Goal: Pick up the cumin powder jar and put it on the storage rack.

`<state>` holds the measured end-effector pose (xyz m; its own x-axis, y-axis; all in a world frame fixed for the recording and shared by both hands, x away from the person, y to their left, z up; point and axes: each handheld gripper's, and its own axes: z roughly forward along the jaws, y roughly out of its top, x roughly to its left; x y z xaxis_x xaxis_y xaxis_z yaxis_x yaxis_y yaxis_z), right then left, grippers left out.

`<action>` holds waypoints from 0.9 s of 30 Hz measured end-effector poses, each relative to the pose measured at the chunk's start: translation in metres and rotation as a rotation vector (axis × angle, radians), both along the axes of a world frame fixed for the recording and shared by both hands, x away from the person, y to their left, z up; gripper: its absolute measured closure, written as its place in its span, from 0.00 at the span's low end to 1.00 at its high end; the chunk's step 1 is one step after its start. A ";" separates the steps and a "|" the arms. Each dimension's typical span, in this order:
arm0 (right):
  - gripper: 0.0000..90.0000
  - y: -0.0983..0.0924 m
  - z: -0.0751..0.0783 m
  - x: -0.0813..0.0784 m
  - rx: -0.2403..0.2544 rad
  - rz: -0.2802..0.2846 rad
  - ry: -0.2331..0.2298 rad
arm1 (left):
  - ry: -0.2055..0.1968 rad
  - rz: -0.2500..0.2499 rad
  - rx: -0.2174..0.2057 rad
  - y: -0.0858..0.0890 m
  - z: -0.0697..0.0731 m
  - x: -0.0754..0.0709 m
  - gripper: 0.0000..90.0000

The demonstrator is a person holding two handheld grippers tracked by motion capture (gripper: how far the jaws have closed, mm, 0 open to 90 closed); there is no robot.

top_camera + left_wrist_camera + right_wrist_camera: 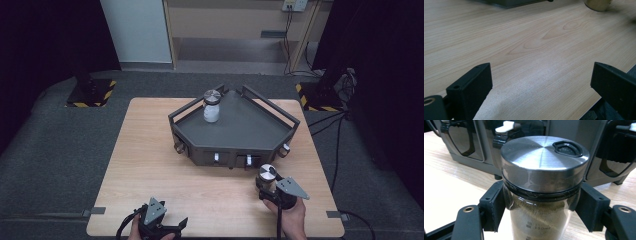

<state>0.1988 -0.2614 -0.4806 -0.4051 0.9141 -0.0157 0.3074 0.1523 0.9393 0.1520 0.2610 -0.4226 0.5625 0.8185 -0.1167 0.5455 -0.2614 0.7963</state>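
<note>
Nearby, right gripper (268, 186) fingers pinching spice jar (544, 195) beside rack (235, 127), left gripper (167, 227) spread (table edge (609, 87) close)

We see a table (150, 165) of pale wood-grain laminate, smooth with a soft sheen, and on it a matt dark grey tray (250, 131) that looks like metal or hard plastic. The jar (541, 220) between the right gripper (540, 207)'s jaws is clear glass with a brushed, shiny metal lid (536, 157), filled with a dull brownish powder. Both grippers' jaws look like matt black plastic, as on the left gripper (541, 82), and the floor (60, 150) is rough grey carpet.
</note>
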 end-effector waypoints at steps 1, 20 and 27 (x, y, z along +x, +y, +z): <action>0.34 0.000 0.001 -0.001 0.002 0.003 0.000 | 0.001 0.000 -0.001 0.000 0.000 0.000 0.03; 0.34 -0.005 0.076 -0.031 0.021 0.037 -0.255 | -0.002 0.001 0.002 0.000 0.000 -0.002 0.03; 0.34 -0.001 0.102 -0.029 0.031 0.052 -0.334 | -0.006 -0.003 0.006 -0.001 0.001 -0.003 0.03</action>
<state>0.1699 -0.2626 -0.3781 -0.4286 0.8944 -0.1282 -0.0255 0.1298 0.9912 0.1488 0.2596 -0.4215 0.5654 0.8176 -0.1089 0.5404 -0.2675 0.7978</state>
